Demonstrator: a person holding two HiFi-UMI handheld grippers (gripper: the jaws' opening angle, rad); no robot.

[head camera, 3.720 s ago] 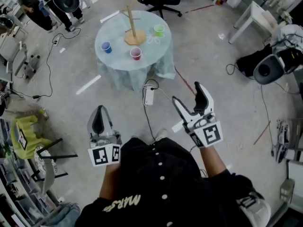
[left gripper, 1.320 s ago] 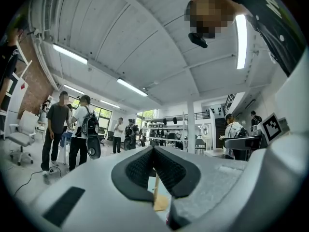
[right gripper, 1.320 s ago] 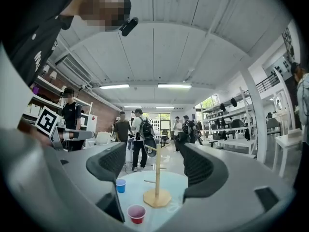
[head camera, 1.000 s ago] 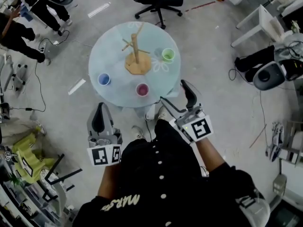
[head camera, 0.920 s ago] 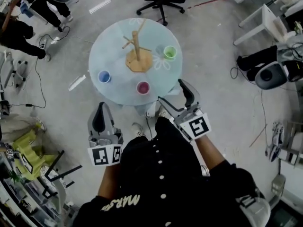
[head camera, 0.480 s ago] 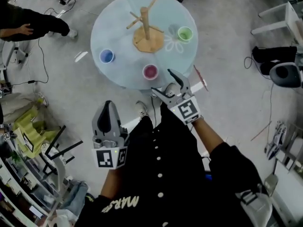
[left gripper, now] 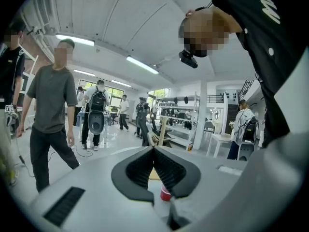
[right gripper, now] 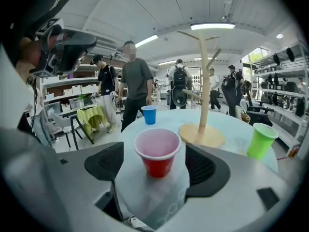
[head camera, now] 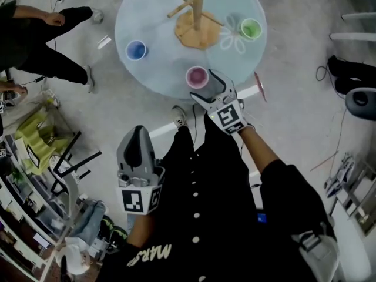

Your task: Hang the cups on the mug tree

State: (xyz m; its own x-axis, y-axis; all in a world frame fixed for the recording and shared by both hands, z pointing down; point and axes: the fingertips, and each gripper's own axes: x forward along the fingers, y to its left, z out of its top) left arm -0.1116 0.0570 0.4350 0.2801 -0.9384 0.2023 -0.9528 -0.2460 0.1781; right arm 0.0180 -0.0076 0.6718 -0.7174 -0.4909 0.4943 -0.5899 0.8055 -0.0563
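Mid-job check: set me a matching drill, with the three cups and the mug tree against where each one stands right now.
Things
1. red cup
2. blue cup
3. green cup
4. mug tree

Places
A. right of the mug tree's base
B. near edge of the table, between the right tongs' jaws
C. beyond the red cup, pegs bare
D. left part of the table, alone

Pairs: 1-B, 2-D, 3-A, 4-C

The right tongs' jaws are opening. The red cup stands between them, untouched.
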